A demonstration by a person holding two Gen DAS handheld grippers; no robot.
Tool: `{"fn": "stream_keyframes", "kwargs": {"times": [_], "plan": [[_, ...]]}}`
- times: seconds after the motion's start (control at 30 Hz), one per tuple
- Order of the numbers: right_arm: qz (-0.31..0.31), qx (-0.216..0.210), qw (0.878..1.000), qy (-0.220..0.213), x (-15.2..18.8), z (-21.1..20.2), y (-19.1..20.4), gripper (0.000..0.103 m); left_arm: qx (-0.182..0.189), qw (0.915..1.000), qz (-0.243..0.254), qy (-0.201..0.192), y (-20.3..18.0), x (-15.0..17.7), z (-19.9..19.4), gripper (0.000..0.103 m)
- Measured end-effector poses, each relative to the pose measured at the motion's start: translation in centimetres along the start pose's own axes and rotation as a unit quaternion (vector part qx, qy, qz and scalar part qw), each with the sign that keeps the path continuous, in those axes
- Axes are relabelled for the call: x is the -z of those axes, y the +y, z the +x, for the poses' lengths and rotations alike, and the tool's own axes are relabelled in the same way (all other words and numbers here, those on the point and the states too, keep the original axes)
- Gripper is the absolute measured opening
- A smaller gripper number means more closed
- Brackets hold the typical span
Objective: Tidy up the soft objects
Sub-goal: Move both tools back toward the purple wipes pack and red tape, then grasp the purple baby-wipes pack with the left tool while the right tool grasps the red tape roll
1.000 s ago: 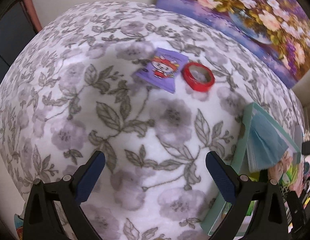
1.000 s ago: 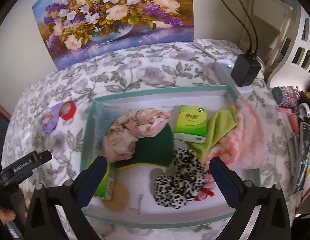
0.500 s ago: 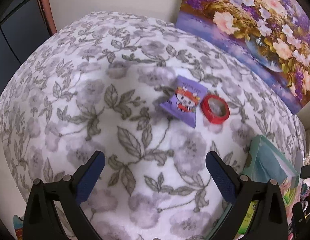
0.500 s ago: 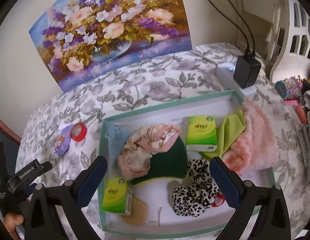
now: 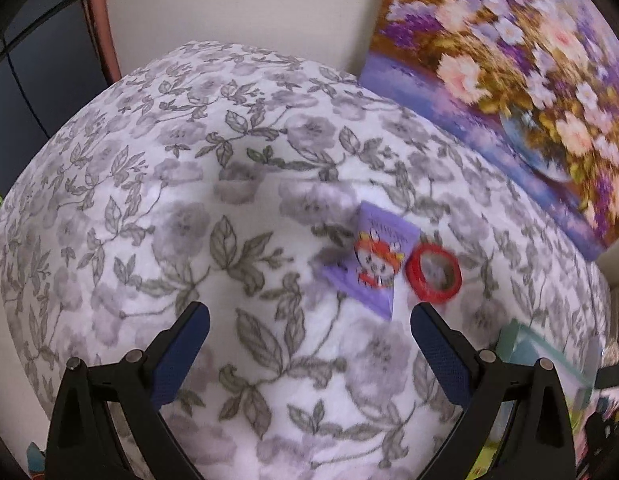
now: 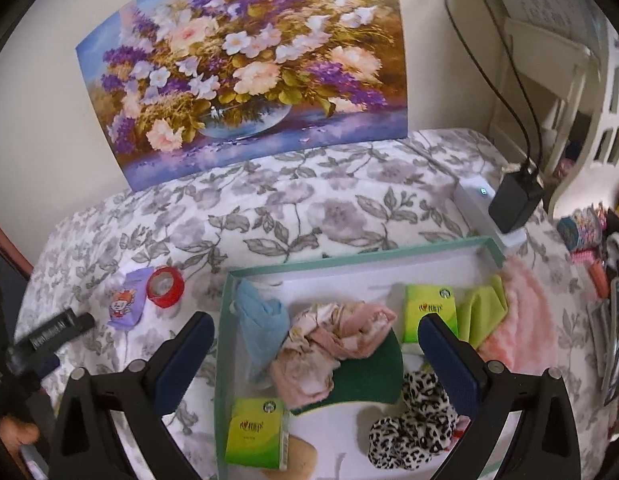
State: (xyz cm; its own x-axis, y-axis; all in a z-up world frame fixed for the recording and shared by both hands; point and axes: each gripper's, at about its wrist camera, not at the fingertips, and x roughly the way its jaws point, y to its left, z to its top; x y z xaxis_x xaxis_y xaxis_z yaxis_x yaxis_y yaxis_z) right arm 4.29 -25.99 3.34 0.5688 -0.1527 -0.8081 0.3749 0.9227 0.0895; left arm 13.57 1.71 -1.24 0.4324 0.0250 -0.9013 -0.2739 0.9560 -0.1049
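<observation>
- Fingers [image 6: 449, 356] of both grippers were spread, released, nothing held.
- At six o'clock in the tray [image 6: 349, 262], the leopard scrunchie [image 6: 413, 428] was judged light, squashy; its bunched middle would be pinched.

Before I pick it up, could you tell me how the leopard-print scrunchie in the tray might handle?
The leopard-print fabric scrunchie looks puffy and gathered, so it probably squashes and flops rather than holding shape. It seems light and unlikely to roll. It lies against the dark green cloth, which may drag along.

Cream wall [image 6: 49, 80]; floral painting [image 6: 245, 68] leaning; white chair [image 6: 549, 92] right.
</observation>
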Motion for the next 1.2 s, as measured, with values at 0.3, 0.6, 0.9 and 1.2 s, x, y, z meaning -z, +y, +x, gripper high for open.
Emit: {"fn": "stream_keyframes", "kwargs": {"times": [0.3, 0.6, 0.9, 1.2], "plan": [[-0.023, 0.003, 1.000, 0.003, -2.0, 1.9, 2.5, 0.103, 0.007, 0.9999, 0.004, 0.010, 0.8, -3.5, 1.8, 0.101], [-0.045, -0.026, 0.999, -0.007, -4.1, 3.2, 6.2, 0.103, 0.019, 0.9994, 0.024, 0.018, 2.0, -5.6, 3.3, 0.101], [-0.101, -0.089, 0.991, 0.010, -3.5, 6.0, 11.8, 0.103, 0.017, 0.9991, 0.016, 0.035, 3.0, -5.7, 5.1, 0.101], [-0.122, -0.127, 0.983, 0.057, -1.2, 10.8, 15.0, 0.090, 0.041, 0.9975, -0.020, 0.055, 3.8, -5.3, 6.5, 0.101]]}}
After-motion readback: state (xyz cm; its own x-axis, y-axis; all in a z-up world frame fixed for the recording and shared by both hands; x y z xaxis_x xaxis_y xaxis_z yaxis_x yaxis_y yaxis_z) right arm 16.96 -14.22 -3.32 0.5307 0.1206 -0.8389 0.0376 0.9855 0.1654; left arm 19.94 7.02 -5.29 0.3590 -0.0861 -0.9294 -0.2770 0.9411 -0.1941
